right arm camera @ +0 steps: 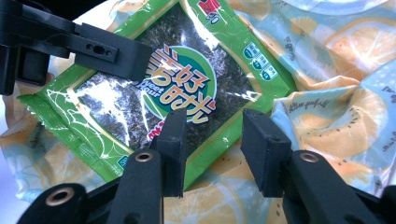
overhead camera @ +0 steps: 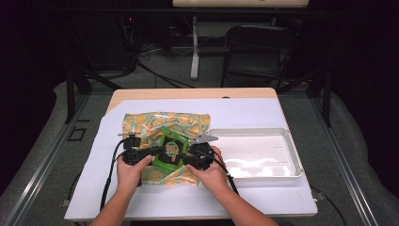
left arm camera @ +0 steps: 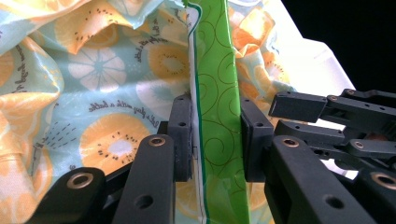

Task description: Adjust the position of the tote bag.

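A green seaweed snack packet (overhead camera: 171, 149) lies tilted on a glossy citrus-print bag (overhead camera: 164, 121) spread on the table. My left gripper (overhead camera: 157, 150) comes at the packet from the left. In the left gripper view its pads (left arm camera: 182, 135) press both faces of the packet's edge (left arm camera: 215, 70), so my left gripper (left arm camera: 215, 140) is shut on it. My right gripper (overhead camera: 186, 157) is at the packet's right side. In the right gripper view its jaws (right arm camera: 215, 140) stand apart over the packet's lower edge (right arm camera: 182, 79), not pressing it. The left gripper's jaw (right arm camera: 107, 51) rests on the packet's far corner.
A white plastic tray (overhead camera: 291, 160) sits just right of the bag, with nothing in it. A white sheet (overhead camera: 263, 197) covers the wooden table. A person's hands and forearms enter from the bottom edge. Dark chair and stand legs lie beyond the table.
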Tool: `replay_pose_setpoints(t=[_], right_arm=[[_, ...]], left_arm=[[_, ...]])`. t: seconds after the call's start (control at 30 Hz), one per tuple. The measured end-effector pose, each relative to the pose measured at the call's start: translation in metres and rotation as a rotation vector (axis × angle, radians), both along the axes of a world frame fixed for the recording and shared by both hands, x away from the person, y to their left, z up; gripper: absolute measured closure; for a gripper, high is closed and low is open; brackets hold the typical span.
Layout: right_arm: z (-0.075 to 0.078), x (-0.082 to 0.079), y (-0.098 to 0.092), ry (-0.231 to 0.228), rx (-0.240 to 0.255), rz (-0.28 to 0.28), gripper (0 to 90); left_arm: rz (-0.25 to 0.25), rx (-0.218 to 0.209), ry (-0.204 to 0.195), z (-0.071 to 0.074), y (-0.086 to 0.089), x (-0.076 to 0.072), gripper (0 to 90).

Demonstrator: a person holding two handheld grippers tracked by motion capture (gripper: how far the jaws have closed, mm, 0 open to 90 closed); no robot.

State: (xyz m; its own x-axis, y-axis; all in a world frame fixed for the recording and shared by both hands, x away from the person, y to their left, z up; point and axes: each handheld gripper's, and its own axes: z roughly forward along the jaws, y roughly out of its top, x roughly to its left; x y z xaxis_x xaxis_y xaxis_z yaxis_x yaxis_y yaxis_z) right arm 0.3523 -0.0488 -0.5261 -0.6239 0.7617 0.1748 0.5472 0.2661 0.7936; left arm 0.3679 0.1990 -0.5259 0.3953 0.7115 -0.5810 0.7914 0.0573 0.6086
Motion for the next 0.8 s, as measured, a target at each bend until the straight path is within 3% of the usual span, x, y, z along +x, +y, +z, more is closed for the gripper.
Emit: replay_pose_setpoints(t=[0.5, 0.8], right_arm=[[0.006, -0.002, -0.003, -0.018, 0.021, 0.015, 57.7], [0.01, -0.003, -0.004, -0.039, 0.034, 0.014, 56.2]], left_arm=[[0.015, -0.028, -0.023, 0.007, 0.008, -0.002, 71.5], [0.05, -0.057, -0.042, 0.015, 0.019, -0.004, 71.5]])
